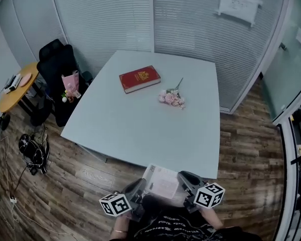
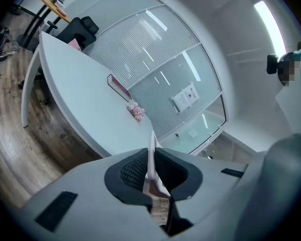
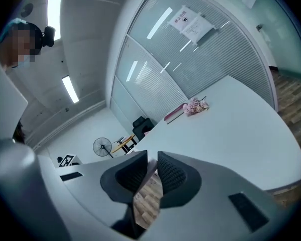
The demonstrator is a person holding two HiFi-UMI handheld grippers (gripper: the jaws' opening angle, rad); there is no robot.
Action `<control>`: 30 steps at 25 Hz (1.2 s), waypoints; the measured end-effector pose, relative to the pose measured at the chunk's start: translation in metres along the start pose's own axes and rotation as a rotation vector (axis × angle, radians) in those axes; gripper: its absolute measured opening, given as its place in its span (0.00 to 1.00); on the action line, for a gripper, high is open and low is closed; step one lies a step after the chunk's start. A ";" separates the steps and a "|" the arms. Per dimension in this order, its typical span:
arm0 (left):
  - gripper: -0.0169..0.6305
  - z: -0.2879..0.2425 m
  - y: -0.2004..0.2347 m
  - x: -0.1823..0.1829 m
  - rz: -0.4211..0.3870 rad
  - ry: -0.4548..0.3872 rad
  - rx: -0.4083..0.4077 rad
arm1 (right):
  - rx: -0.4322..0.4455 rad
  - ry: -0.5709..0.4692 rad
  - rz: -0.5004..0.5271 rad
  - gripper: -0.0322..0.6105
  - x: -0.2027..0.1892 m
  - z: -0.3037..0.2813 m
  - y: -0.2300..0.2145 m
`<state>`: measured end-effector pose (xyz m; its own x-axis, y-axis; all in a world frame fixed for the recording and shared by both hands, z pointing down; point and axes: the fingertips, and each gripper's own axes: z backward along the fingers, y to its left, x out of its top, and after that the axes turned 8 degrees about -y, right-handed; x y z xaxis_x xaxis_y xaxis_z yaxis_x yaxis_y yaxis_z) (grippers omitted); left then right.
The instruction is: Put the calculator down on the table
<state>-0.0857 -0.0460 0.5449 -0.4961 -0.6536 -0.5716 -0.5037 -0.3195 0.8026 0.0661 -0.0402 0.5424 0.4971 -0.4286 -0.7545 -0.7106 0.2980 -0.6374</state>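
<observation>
Calculator (image 1: 162,183) pinched at opposite edges by left claw (image 1: 142,188) and right claw (image 1: 183,181), near table (image 1: 140,127) edge

The table (image 1: 140,129) is pale white, the book (image 1: 139,79) red with a gold emblem, the flowers (image 1: 171,98) pink, the calculator (image 1: 162,182) white, the floor (image 1: 85,177) brown wood planks.

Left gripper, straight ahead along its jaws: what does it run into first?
Probably the bare table, short of the pink flowers that sit right in its line. The left gripper, shut on the calculator, points slightly down over the near edge; depth is hard to judge.
</observation>
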 end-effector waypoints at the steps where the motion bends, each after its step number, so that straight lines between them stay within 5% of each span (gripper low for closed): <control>1: 0.11 -0.005 0.005 0.008 -0.008 0.009 -0.006 | -0.010 -0.009 -0.002 0.16 0.002 -0.009 -0.001; 13: 0.11 -0.052 0.064 0.095 -0.042 0.085 -0.024 | -0.098 -0.042 -0.022 0.16 0.014 -0.111 -0.006; 30: 0.11 -0.121 0.084 0.132 -0.031 0.100 -0.010 | -0.137 -0.002 -0.042 0.16 0.051 -0.164 -0.046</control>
<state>-0.1079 -0.2416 0.5574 -0.4066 -0.7085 -0.5768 -0.5108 -0.3471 0.7865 0.0423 -0.2153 0.5591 0.5286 -0.4366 -0.7280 -0.7505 0.1605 -0.6411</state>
